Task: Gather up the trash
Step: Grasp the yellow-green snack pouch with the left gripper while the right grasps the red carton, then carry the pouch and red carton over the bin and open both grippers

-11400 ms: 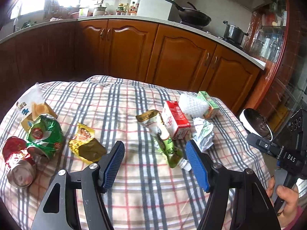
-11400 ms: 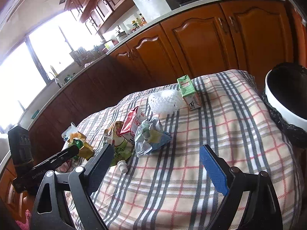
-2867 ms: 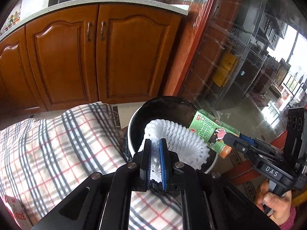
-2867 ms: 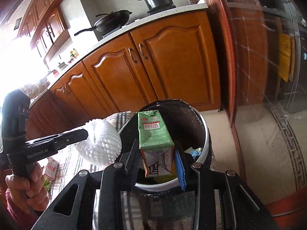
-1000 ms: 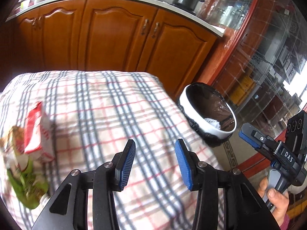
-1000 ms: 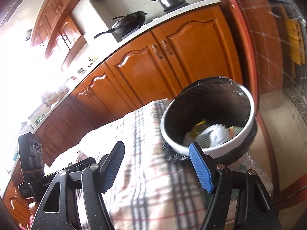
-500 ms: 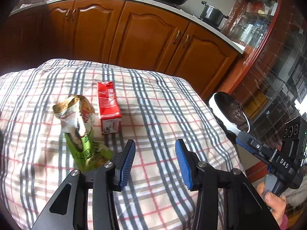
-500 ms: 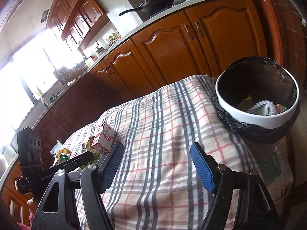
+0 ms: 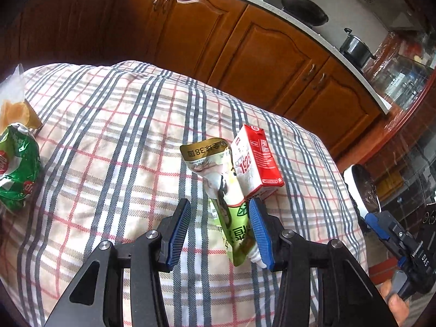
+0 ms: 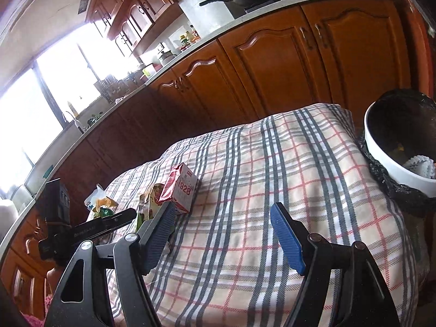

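My left gripper (image 9: pixel 218 212) is open, its jaws either side of a green and gold drink pouch (image 9: pixel 231 218) lying on the plaid tablecloth (image 9: pixel 122 141). A red milk carton (image 9: pixel 257 160) stands just beyond the pouch. My right gripper (image 10: pixel 222 227) is open and empty above the cloth; the carton (image 10: pixel 181 188) and pouch (image 10: pixel 148 201) lie to its left. The white trash bin (image 10: pixel 392 163) with a black liner stands off the table's right edge, with white foam net inside.
A crumpled green wrapper (image 9: pixel 16 169) and a yellow and white snack bag (image 9: pixel 16 106) lie at the table's left side. Wooden kitchen cabinets (image 9: pixel 245 46) run behind the table, with a pan (image 9: pixel 302 8) and a pot (image 9: pixel 354 46) on the counter.
Both grippers have swung back from the bin toward the table. My left gripper has come down around the drink pouch beside the red carton. Both stay open.
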